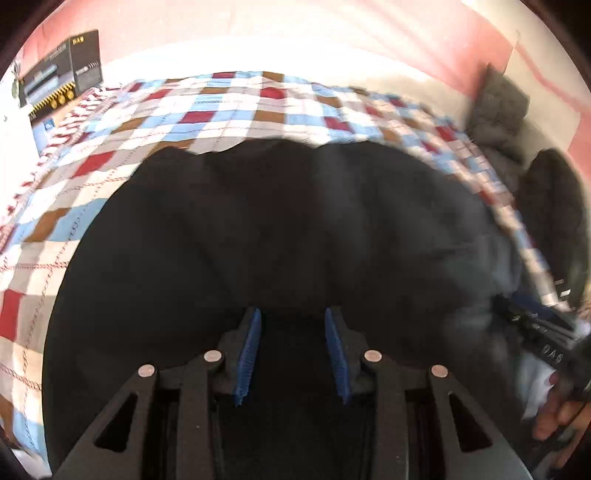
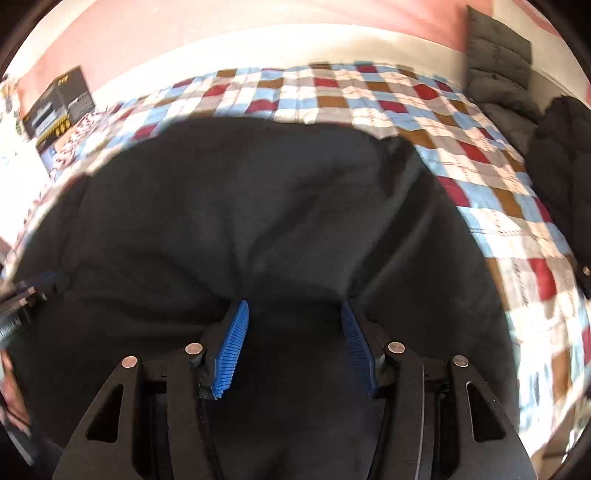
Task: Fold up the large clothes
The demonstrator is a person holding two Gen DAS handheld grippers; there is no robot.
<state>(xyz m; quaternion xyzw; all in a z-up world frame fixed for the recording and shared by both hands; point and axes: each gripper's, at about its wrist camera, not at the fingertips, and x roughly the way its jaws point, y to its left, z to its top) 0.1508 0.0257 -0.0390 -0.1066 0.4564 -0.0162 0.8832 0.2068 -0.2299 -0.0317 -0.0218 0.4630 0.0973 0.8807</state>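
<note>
A large black garment [image 1: 280, 229] lies spread on a bed with a checked quilt [image 1: 229, 107]. It also fills the middle of the right wrist view [image 2: 266, 206], with folds bunching toward the fingers. My left gripper [image 1: 293, 314] is open, its blue pads [image 1: 249, 350] apart, low over the near part of the garment. My right gripper [image 2: 295, 306] is open too, blue pads [image 2: 231, 350] wide apart, with cloth rising between and just ahead of the tips. The right gripper shows blurred at the right edge of the left wrist view [image 1: 546, 332].
A dark box [image 1: 62, 70] stands at the far left of the bed, also in the right wrist view [image 2: 59, 103]. A grey quilted cushion [image 1: 498, 107] and a dark jacket [image 1: 554, 206] lie at the right side. A pink wall [image 2: 258, 22] is behind the bed.
</note>
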